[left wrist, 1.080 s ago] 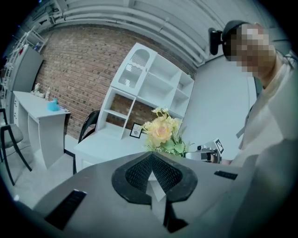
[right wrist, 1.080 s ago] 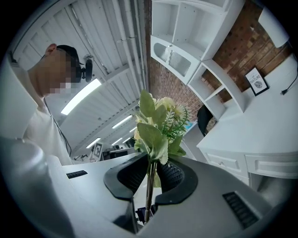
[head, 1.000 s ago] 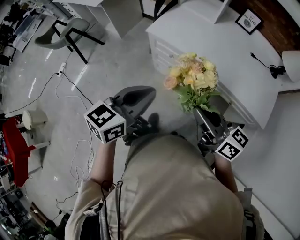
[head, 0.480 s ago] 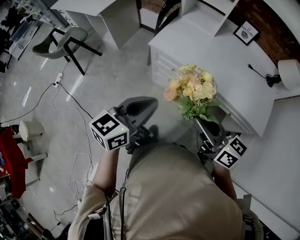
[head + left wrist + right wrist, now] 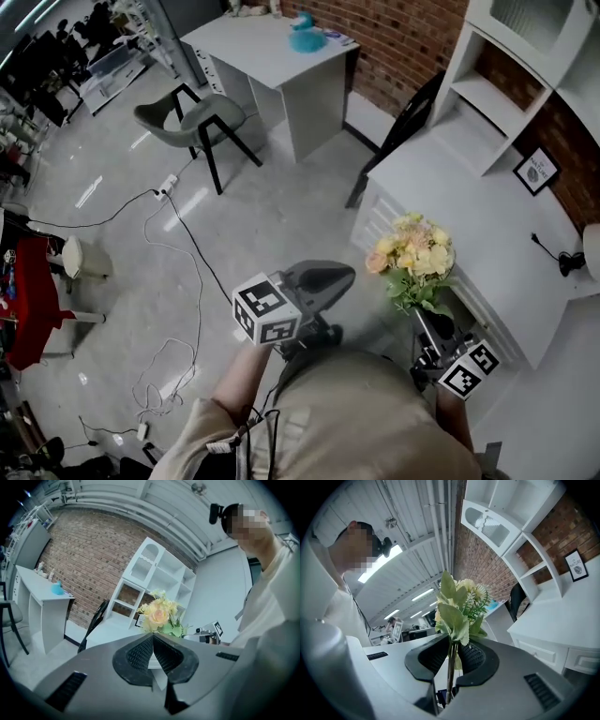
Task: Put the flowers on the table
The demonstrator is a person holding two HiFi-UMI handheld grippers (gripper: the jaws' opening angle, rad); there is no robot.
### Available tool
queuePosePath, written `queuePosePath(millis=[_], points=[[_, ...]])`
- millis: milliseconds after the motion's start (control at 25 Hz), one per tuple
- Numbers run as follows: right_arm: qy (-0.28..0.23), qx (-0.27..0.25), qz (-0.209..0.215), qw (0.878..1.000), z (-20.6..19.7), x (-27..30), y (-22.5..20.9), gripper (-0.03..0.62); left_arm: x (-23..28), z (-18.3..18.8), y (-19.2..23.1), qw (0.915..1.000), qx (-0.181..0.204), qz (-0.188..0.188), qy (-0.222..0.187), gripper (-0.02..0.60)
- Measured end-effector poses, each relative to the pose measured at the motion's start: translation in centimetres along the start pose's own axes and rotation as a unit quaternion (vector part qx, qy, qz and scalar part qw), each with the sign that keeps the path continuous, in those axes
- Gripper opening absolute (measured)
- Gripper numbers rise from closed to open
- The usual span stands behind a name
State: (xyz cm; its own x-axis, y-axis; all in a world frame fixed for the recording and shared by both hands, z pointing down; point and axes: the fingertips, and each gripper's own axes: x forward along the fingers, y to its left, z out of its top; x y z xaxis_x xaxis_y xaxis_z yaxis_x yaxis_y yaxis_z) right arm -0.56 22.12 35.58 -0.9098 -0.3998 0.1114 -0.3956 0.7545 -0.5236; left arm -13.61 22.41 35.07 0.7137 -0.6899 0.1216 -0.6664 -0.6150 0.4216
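Note:
A bunch of yellow and peach flowers (image 5: 413, 259) with green leaves stands upright in my right gripper (image 5: 429, 319), which is shut on its stems (image 5: 451, 667). In the right gripper view the leaves and blooms (image 5: 457, 604) rise above the jaws. The bunch hangs just before the near edge of the white table (image 5: 487, 225) with drawers. My left gripper (image 5: 323, 278) is shut and holds nothing; it sits left of the bunch over the floor. From the left gripper view the flowers (image 5: 159, 613) show beyond the closed jaws.
On the white table lie a framed picture (image 5: 537, 170), a black cable (image 5: 559, 260) and a white shelf unit (image 5: 511, 66). A black chair (image 5: 401, 131) stands at its far end. A second white desk (image 5: 272, 56), a grey chair (image 5: 192, 117) and floor cables (image 5: 178, 281) lie to the left.
The view has swung up and back, showing more of the room. Both grippers and the flowers have moved along with the person; the flowers stay gripped and the left jaws stay shut.

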Motion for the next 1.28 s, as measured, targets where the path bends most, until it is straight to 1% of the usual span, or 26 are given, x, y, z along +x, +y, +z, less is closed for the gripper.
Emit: queuePosePath(millis=[120,280,480,720,1080,1280], points=[[0.006,-0.006,0.014,1.0,-0.2,2.5,0.8,0.071,-1.8,0.2,1.3,1.0,-0.002,0.008,-0.005,0.008],[0.013,-0.021,0.029,0.999,-0.2,5.2,1.5,0.071,-3.7,0.1,3.3,0.9995,-0.011,0.029,-0.012,0.008],[0.031,-0.026,0.046,0.998,-0.4,7.7,1.3,0.071,-4.6,0.2,4.7,0.9988,-0.019,0.041,-0.019,0.008],[0.038,-0.032,0.069,0.996,-0.4,9.9,1.4,0.071,-5.0,0.2,5.4,0.9984,-0.02,0.052,-0.012,0.008],[0.043,-0.015,0.092,0.995,0.0,10.5,-0.8,0.071,-3.0,0.6,5.4,0.9972,-0.021,0.071,-0.002,0.008],[0.039,0.0,0.091,0.995,0.7,9.3,-3.7,0.071,0.4,0.7,5.0,0.9974,-0.018,0.069,0.013,0.009]])
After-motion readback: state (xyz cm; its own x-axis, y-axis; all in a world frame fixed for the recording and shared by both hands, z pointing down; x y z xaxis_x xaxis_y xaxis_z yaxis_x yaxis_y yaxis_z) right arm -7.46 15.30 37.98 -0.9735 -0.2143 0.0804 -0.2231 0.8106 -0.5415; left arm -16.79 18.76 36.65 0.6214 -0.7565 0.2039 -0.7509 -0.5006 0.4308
